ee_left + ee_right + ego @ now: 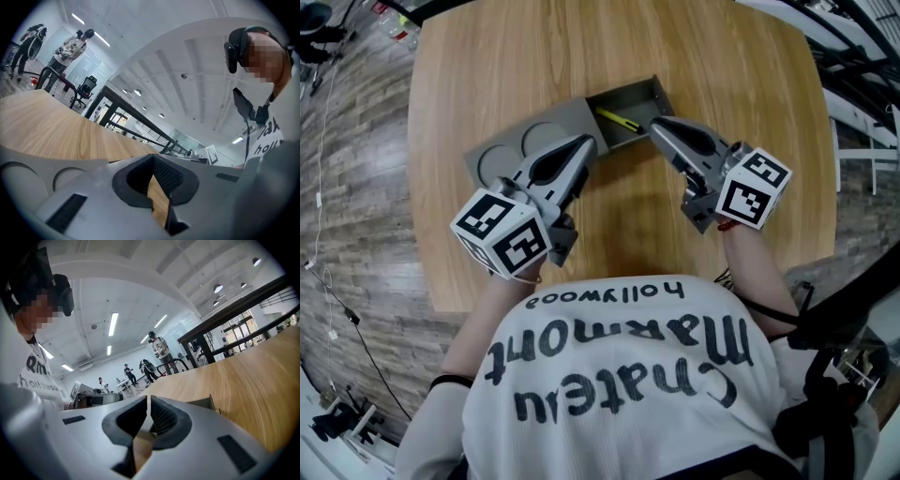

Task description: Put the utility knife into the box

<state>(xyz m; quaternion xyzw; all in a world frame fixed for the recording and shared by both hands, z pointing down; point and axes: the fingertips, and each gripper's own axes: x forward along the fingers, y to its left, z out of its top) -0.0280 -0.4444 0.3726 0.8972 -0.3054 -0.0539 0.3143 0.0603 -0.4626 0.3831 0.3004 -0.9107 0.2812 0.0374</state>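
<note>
Where the utility knife [619, 120] lies: inside the open compartment of the box [659, 98], on its floor, touched by neither gripper.
Around it: the grey compartment walls close it in on all sides; to the left a flat grey panel [502, 159] with two round recesses adjoins the compartment.
In the way: nothing covers the knife in the head view; it shows in the gap between the two gripper tips.
Look: slim and yellow with a darker streak along it; too small to tell the blade end.
Long axis: flat and slanted across the compartment, from far-left to near-right in the head view.
Left gripper [586, 142]: its tip is over the panel's right edge, just beside the compartment's near-left corner; in its own view [152, 159] the jaws are closed together with nothing between them.
Right gripper [656, 125]: its tip is at the box's near-right corner; in its own view [147, 401] the jaws stand closed to a hairline slit, empty.
Table [487, 66]: light wood, carrying the box and panel.
</note>
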